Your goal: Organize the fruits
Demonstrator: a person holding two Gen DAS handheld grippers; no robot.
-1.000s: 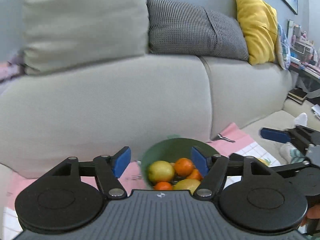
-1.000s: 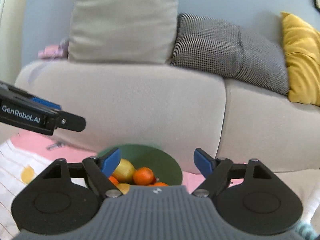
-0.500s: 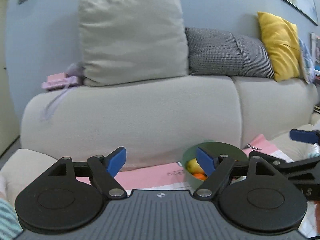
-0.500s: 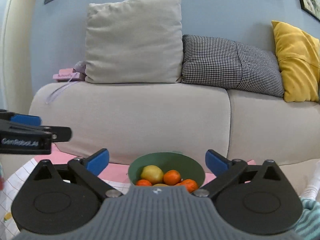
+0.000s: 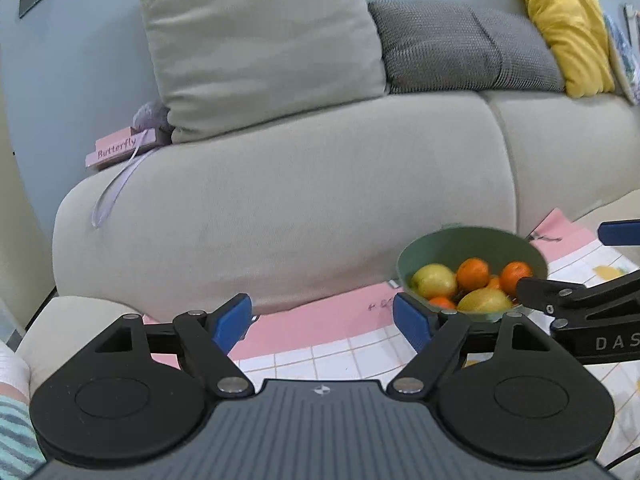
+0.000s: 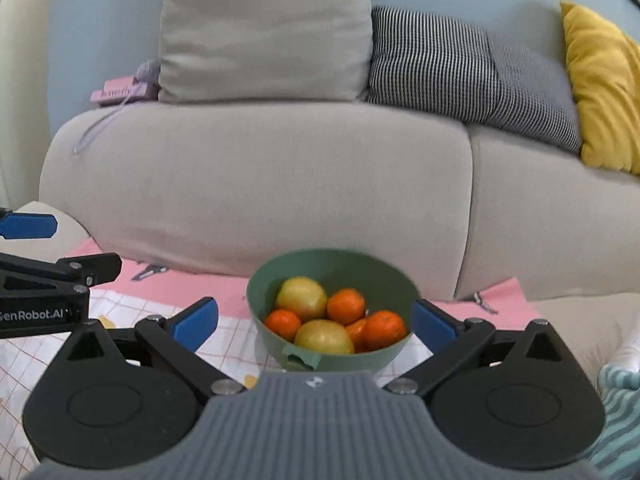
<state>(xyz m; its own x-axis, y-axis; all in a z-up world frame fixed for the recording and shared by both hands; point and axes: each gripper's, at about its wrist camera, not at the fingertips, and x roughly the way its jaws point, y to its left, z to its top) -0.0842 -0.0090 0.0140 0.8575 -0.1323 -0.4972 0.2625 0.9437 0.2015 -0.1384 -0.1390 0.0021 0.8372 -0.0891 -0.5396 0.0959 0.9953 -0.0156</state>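
The right tongs (image 6: 316, 322) are wide apart, with nothing in them. The green bowl (image 6: 332, 268) sits between their blue tips. Yellow lemons (image 6: 301, 298) and small oranges (image 6: 346, 306) fill the bowl. The left tongs (image 5: 322, 322) are wide apart too, and hold nothing. They hang over the pink cloth (image 5: 304, 322), with the bowl (image 5: 472, 240) to their right. A gray sofa (image 6: 256, 176) with pillows (image 6: 264, 28) is far behind.

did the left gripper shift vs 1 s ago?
Yes. In the left wrist view the green bowl sat between its jaws then; now it lies right of the left gripper, so the gripper swung left. Jaws open, empty.
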